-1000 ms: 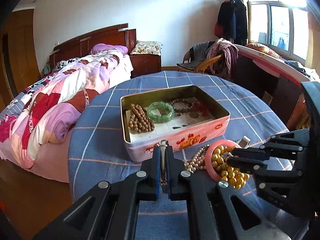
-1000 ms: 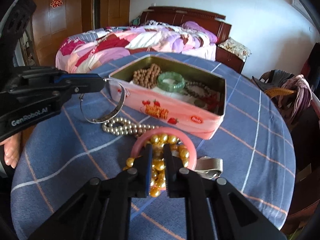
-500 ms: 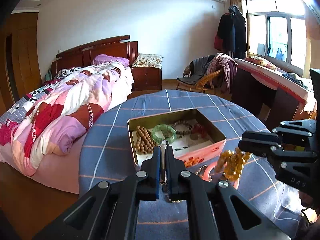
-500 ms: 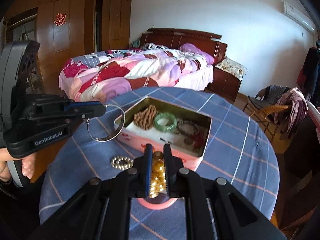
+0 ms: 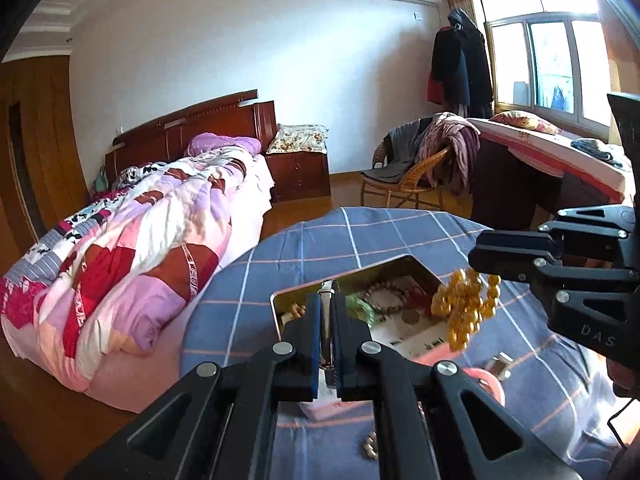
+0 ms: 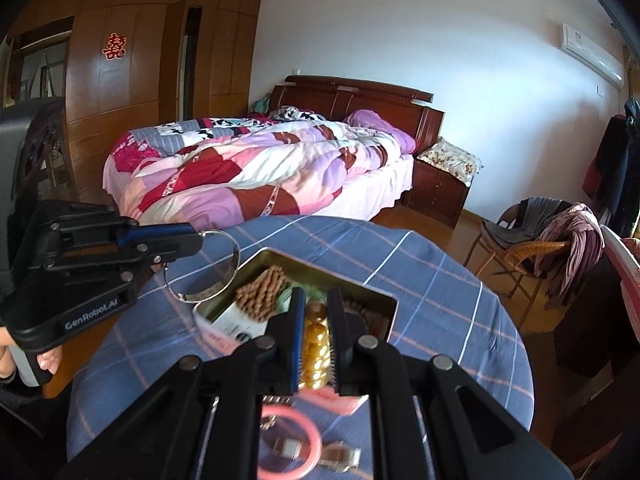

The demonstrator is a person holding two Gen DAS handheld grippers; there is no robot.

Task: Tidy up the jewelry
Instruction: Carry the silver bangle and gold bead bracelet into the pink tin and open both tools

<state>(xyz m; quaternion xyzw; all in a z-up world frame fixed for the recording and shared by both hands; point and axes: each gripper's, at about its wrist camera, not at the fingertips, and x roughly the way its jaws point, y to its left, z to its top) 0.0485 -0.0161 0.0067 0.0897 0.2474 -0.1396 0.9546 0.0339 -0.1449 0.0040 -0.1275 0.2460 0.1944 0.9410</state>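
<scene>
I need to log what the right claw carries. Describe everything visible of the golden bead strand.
The golden bead strand is a bunch of glossy, round yellow-gold beads, looking like polished amber or plastic. It is pinched between the two fingers of the right claw, which is shut on it. It dangles in a loose clump below the fingertips, above the open pink rectangular tin. Nothing but the claw appears to touch it.

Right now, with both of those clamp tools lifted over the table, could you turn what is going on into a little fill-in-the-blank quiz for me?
1. The right gripper is clamped on a string of ____ beads.
2. The left gripper pinches a thin silver ____.
3. The green bangle lies inside the open ____.
4. The ring left lying on the blue tablecloth, below the right gripper, is ____ in colour.

Missing words: golden; bangle; tin; pink
</scene>
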